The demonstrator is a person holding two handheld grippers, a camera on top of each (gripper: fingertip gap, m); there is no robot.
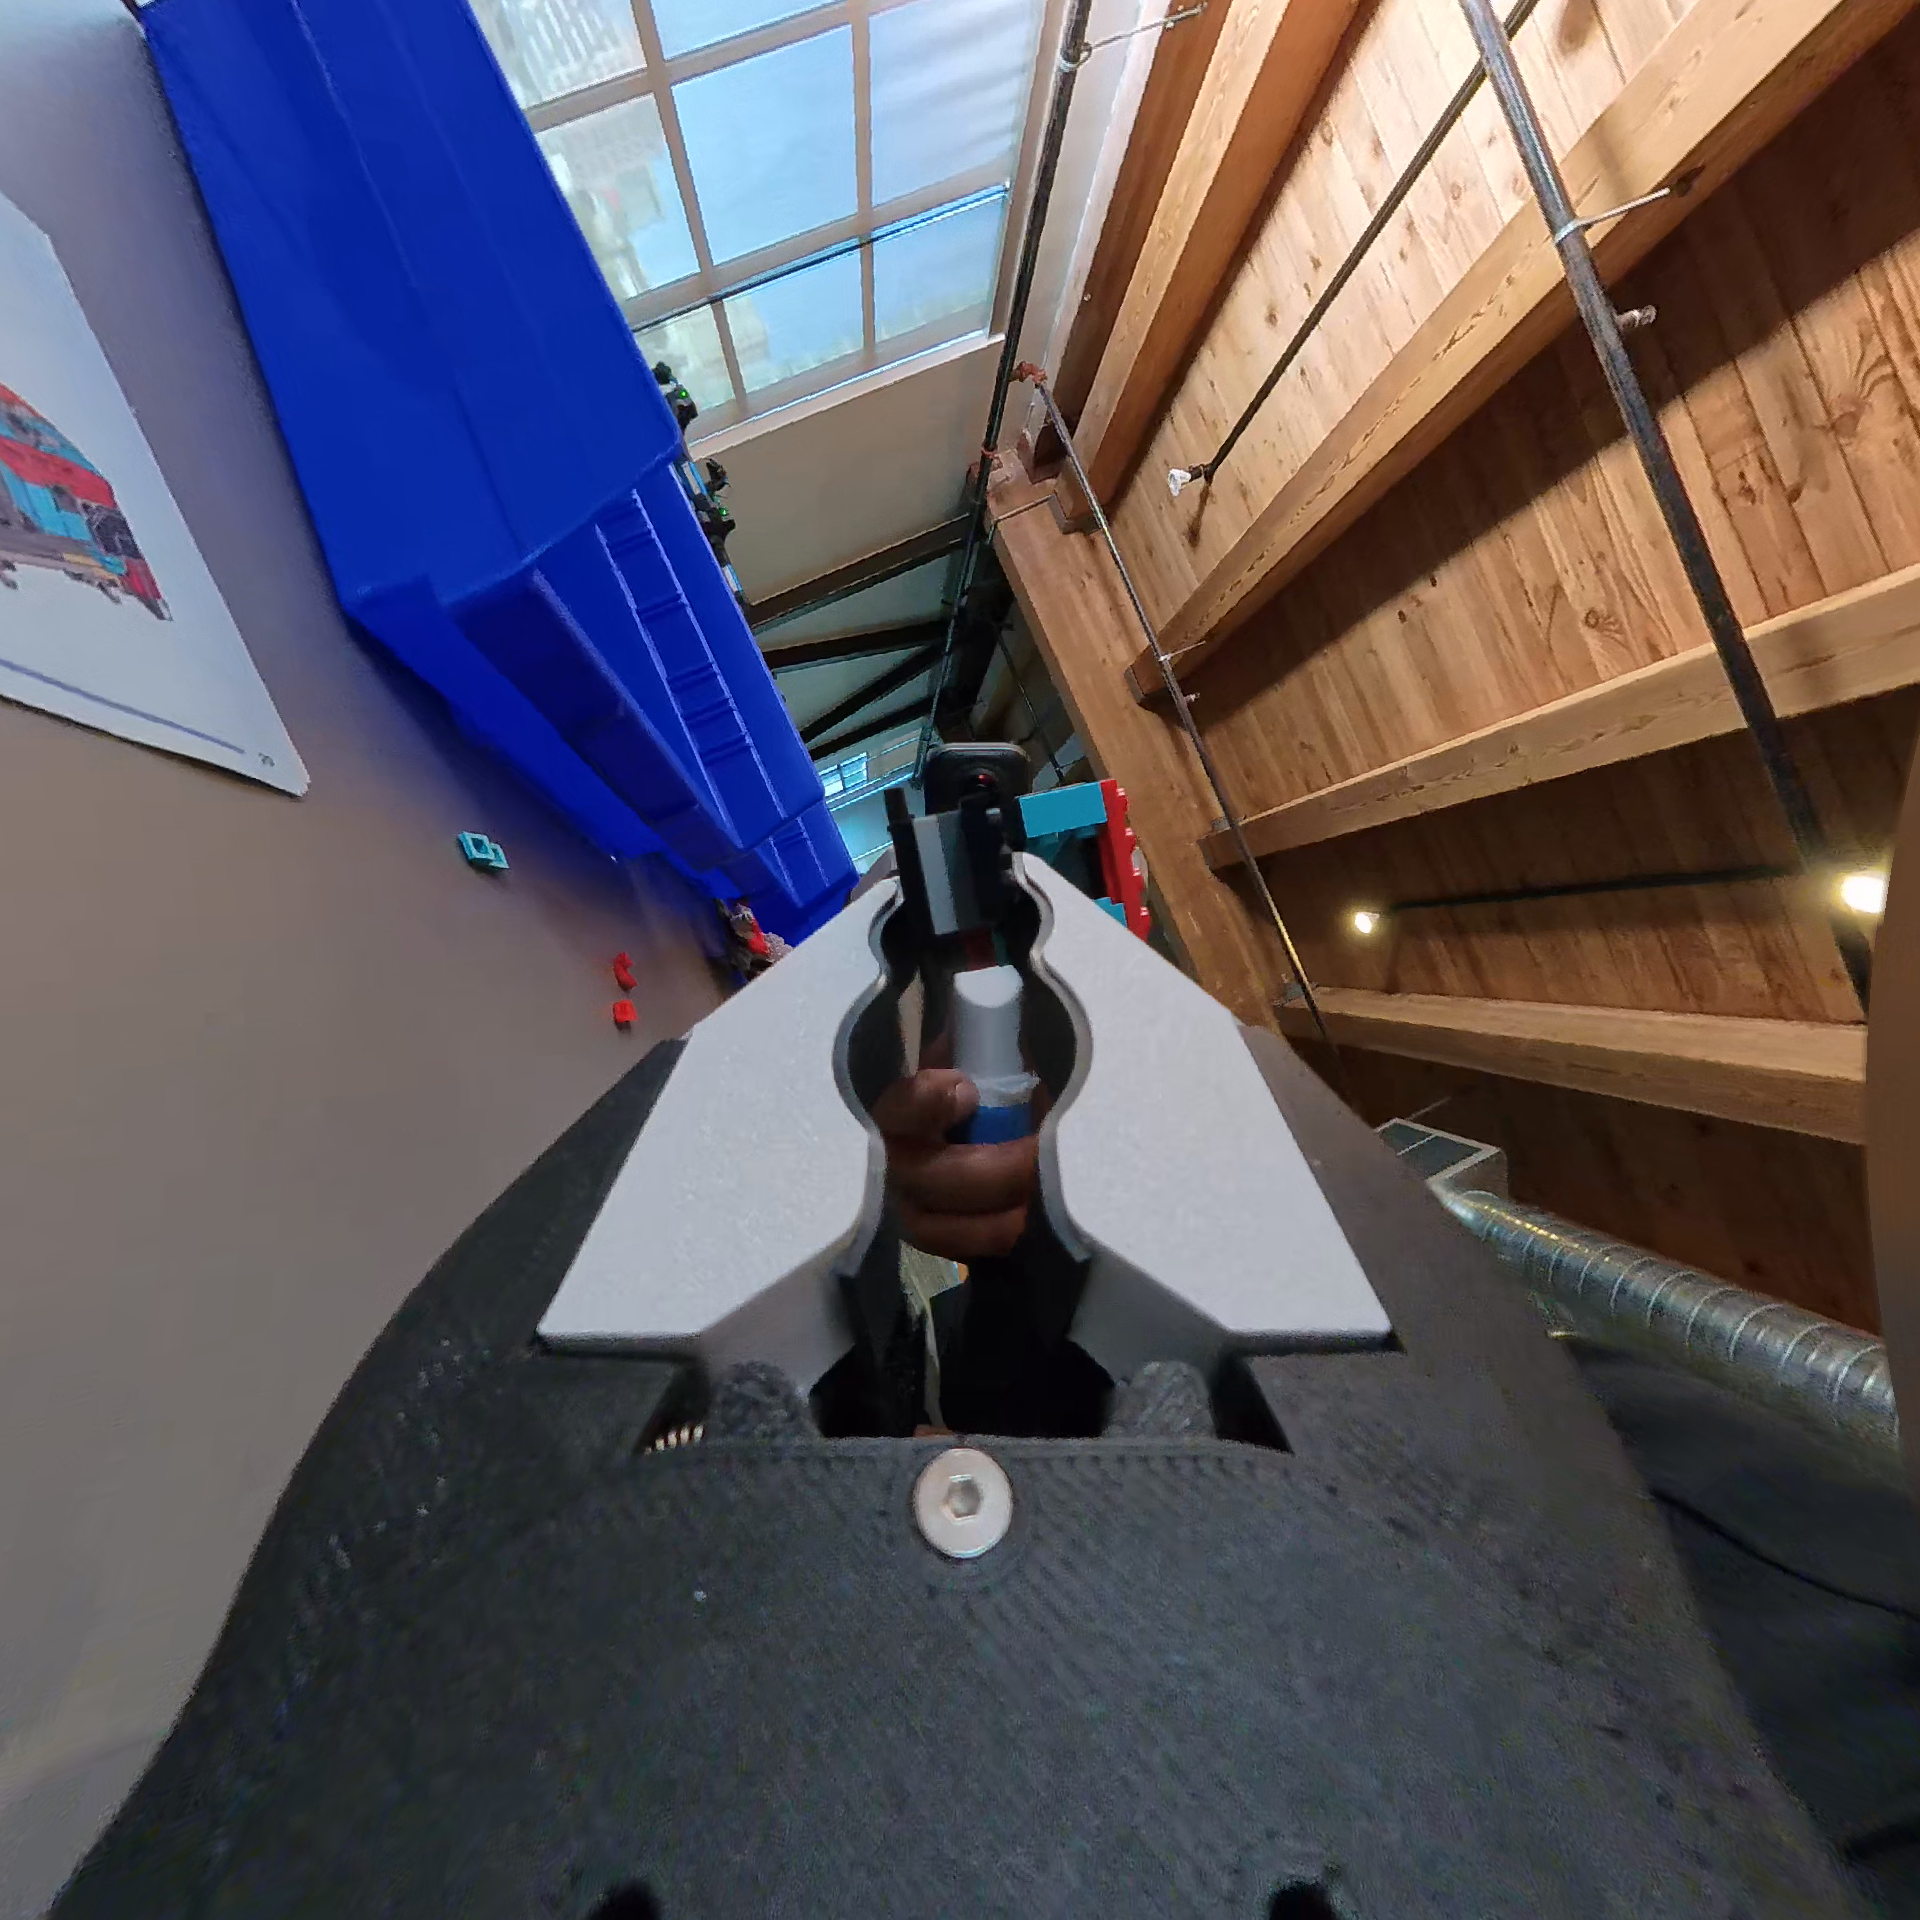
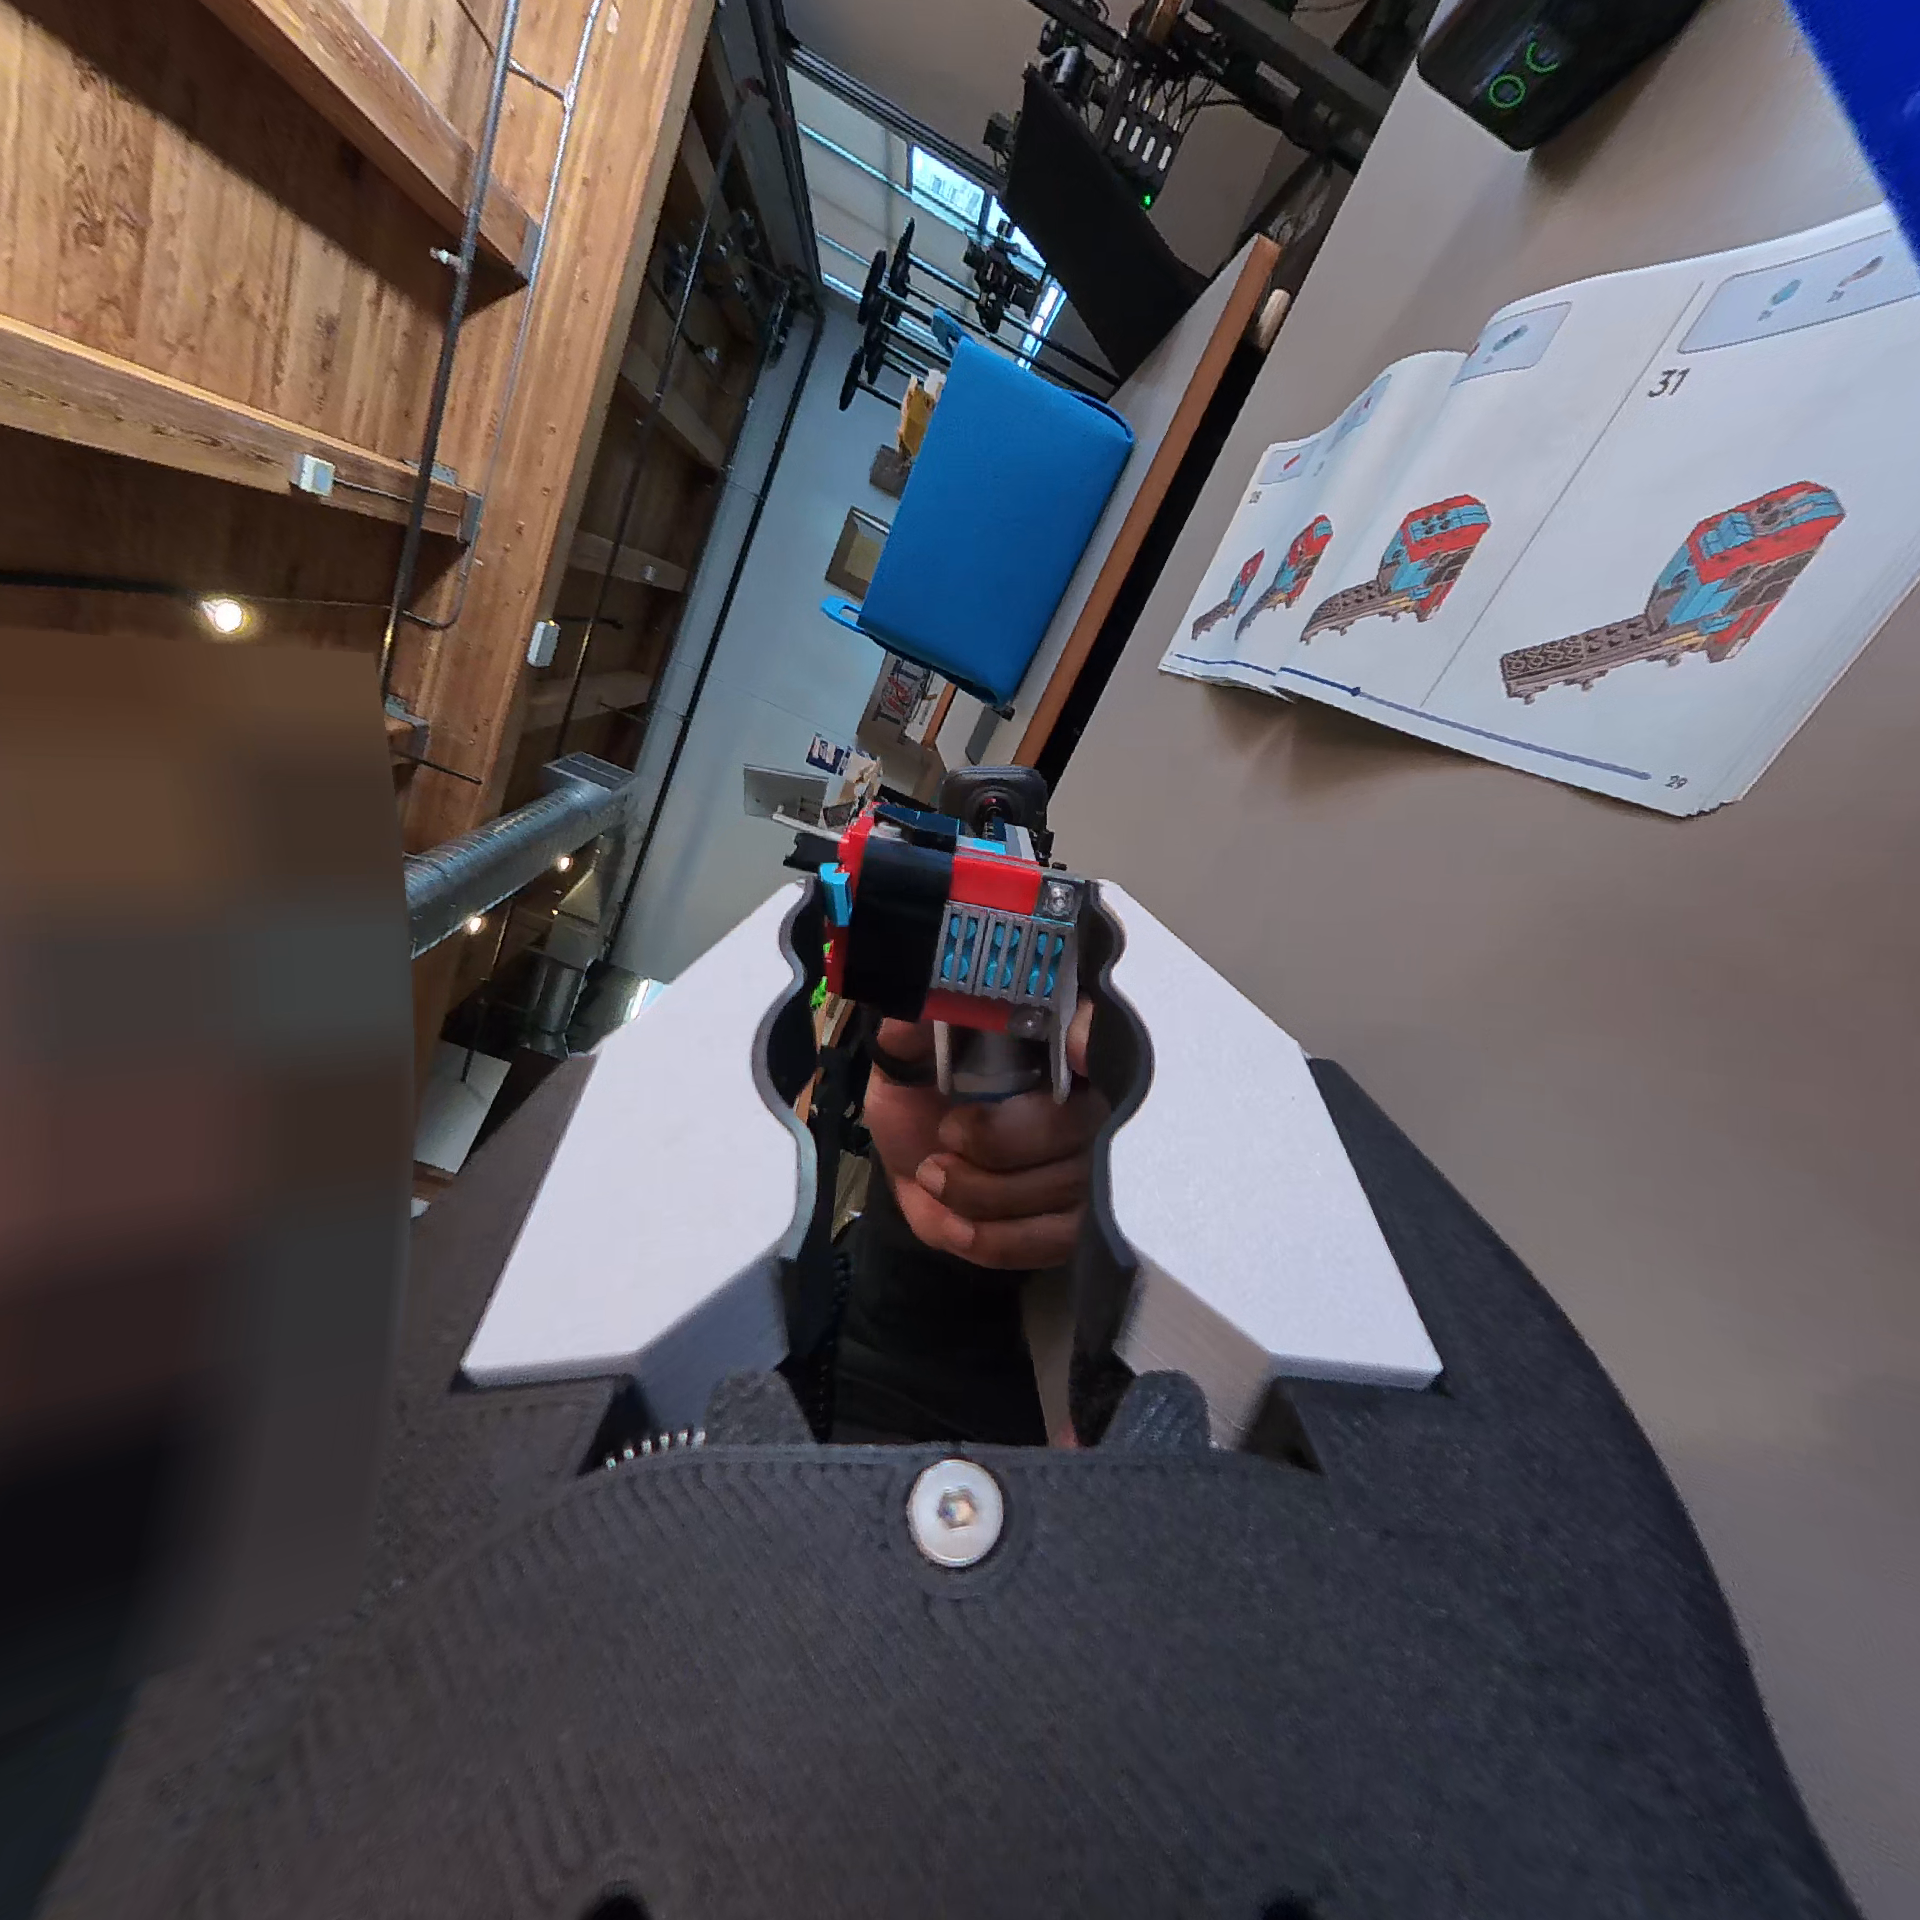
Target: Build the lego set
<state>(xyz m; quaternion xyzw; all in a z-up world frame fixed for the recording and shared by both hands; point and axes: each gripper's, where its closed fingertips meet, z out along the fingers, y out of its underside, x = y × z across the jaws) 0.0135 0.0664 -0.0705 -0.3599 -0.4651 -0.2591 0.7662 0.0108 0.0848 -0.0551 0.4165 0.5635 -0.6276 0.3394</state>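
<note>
Beside instruction booklet (image 2: 1538, 582), blue bins (image 1: 540, 499)

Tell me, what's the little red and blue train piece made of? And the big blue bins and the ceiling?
The lego model looks like hard, smooth plastic: bright flat colours, crisp moulded edges, a ribbed grey grille. The blue bins also seem plastic, slightly glossy with moulded ribs. The ceiling is wood, plainly: grain and knots show on its planks and beams.

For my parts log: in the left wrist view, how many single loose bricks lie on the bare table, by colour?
Teal brick: 1
Red bricks: 2
Total: 3
The heap by the bin is too blurred to count.
</note>
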